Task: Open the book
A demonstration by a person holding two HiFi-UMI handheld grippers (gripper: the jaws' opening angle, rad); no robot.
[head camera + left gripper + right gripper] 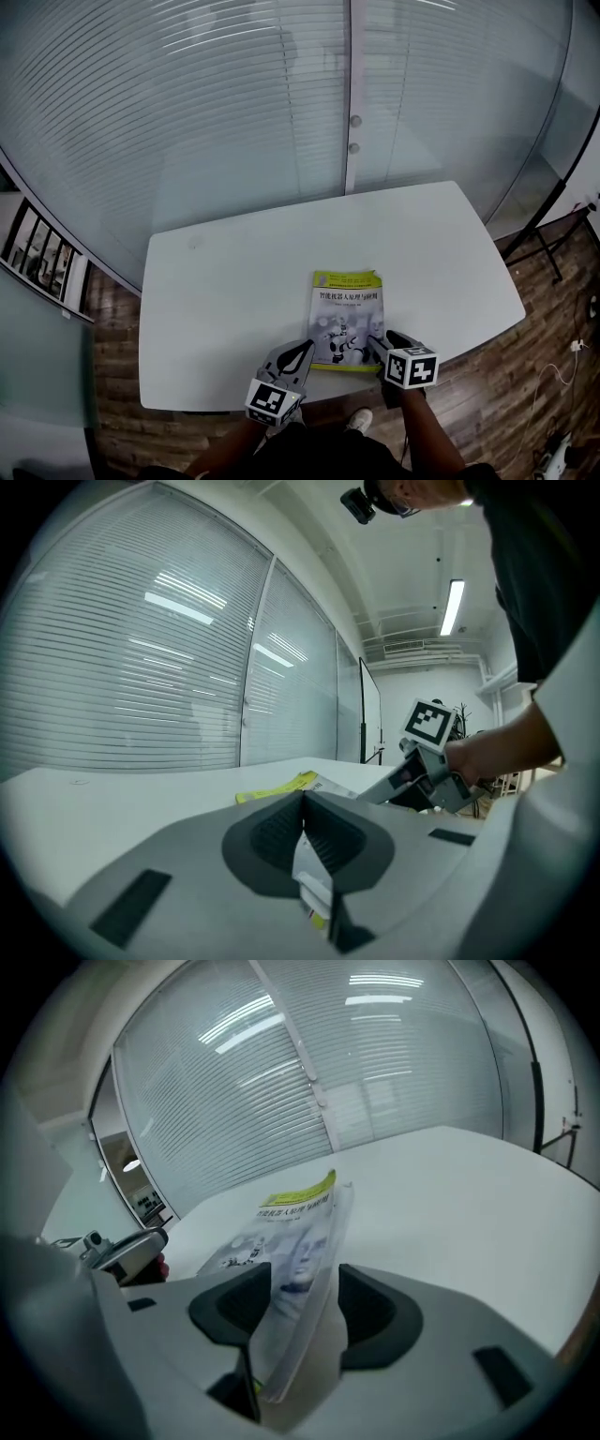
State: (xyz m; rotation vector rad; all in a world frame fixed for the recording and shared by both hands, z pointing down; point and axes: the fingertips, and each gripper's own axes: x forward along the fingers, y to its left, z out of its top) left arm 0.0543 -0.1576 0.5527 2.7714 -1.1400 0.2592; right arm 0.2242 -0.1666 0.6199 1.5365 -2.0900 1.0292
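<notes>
A book (347,314) with a yellow-green band at its top and a grey cover lies flat on the white table (234,300), near the front edge. My left gripper (302,349) is at the book's near left corner. In the left gripper view it (302,803) is shut on a thin white edge of the book (281,787). My right gripper (380,339) is at the near right corner. In the right gripper view its (305,1307) jaws stand apart, open, and the book (295,1232) edge runs between them, slightly raised. The left gripper (131,1246) shows there at the left.
A curved glass wall with blinds (281,112) stands behind the table. Wooden floor (525,375) lies to the right and front, with a black stand (548,234) at the right. A shelf unit (42,253) is at the left. The person's foot (361,419) is below the table's edge.
</notes>
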